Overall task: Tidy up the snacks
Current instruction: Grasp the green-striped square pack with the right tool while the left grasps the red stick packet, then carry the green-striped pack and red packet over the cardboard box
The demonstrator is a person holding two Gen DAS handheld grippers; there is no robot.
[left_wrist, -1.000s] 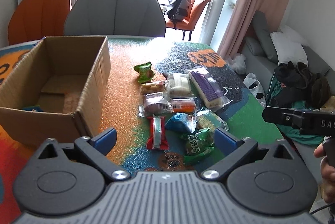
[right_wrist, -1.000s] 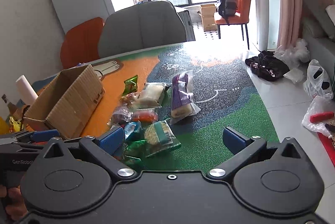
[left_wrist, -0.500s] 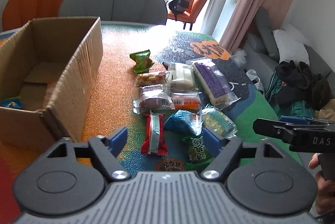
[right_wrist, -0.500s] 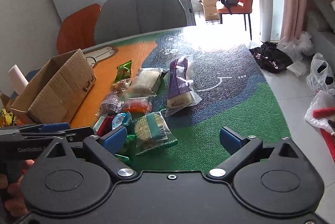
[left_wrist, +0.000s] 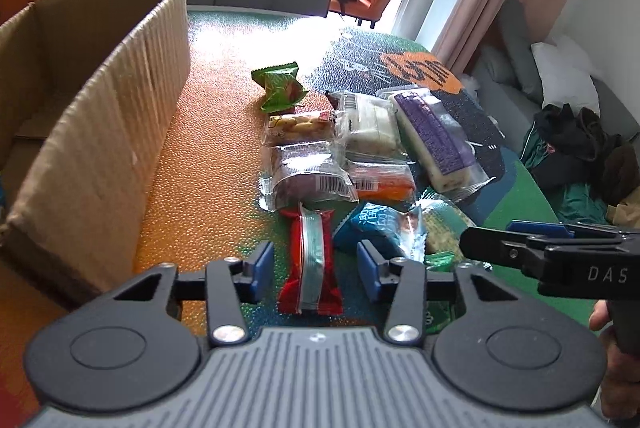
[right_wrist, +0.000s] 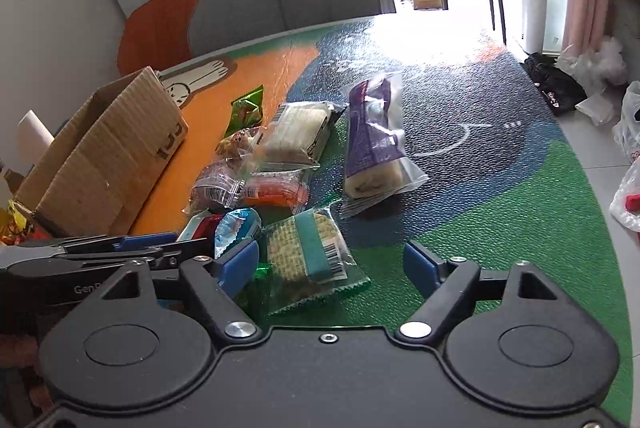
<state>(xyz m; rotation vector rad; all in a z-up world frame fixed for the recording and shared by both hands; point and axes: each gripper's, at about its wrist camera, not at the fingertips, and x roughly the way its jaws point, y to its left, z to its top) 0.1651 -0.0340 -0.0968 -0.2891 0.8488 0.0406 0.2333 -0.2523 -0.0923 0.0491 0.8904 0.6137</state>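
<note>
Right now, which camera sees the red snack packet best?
The left wrist view: the red snack packet lies whole and unhidden between the left gripper's open fingers. In the right wrist view only a red sliver peeks out behind the blue packet.

Left gripper (left_wrist: 316,266) and right gripper (right_wrist: 330,264) both tilt downward, jaws just closing (neither fully shut).

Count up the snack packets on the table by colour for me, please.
Green packets: 2
Red packet: 1
Blue packet: 1
Orange packet: 1
Purple packet: 1
See-through packs: 4
Total: 10
</note>
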